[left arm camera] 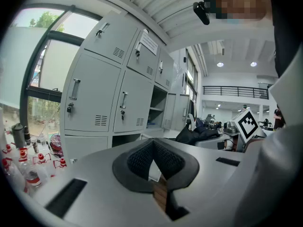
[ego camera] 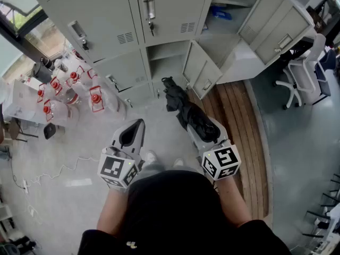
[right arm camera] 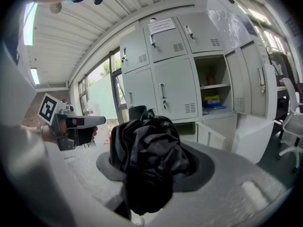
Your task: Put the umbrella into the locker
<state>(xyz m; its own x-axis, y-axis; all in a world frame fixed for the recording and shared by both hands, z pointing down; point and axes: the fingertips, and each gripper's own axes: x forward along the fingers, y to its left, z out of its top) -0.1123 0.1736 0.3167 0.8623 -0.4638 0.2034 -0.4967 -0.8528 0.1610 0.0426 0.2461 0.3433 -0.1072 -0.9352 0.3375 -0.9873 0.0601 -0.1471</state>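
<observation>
Umbrella: black, folded, canopy bunched and loosely wrapped, off the floor and pinched in the right hand-held gripper; the jaws close round its lower part and the rest sticks out ahead of them toward the lockers. Right gripper view confirms this: crumpled black fabric fills the space between the pads and both sides press on it, so the jaws stand fairly wide only because of the bundle's bulk. Left hand-held gripper is alongside, apart from the umbrella, tips pressed together with nothing between them; it takes no part in the hold. Target, by judgement: the low open compartment straight ahead of the umbrella's tip, its door swung out to the right, and it looks empty as far as the head view shows. Tip is near that opening but outside it, over the floor. Further right more doors stand open, and one upper shelf carries something blue. Clear bottles with red caps sit on the floor to the left, well clear of the path. Progress: pickup done, carry under way; insertion not yet begun. Left to do: push the umbrella in past the door edge, set it down, open the jaws, draw back, possibly shut the door
</observation>
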